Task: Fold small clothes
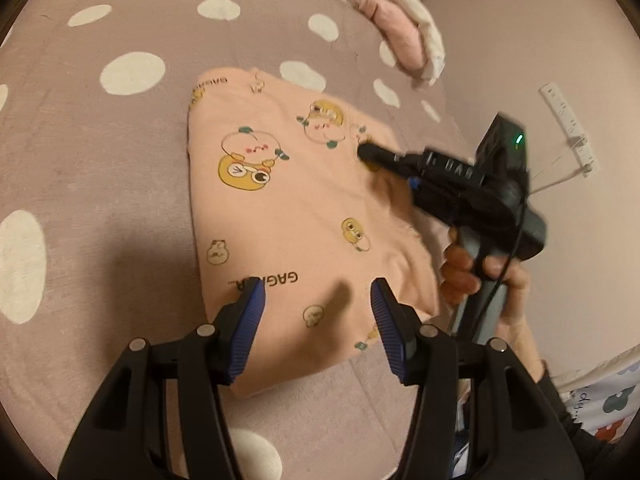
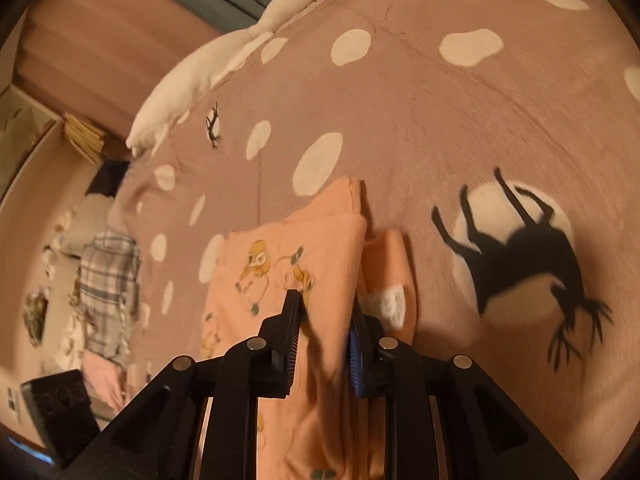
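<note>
A folded peach garment (image 1: 296, 216) printed with cartoon ducks lies on a mauve bedspread (image 1: 100, 168) with cream spots. The left gripper (image 1: 318, 320) hovers over its six o'clock edge, jaws apart and empty. At three o'clock the right gripper (image 2: 324, 328), slightly parted, has a fold of the garment between its fingers.

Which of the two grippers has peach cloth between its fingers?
The right gripper: a fold of the peach garment runs between its fingers. The left gripper hovers open above it.
</note>
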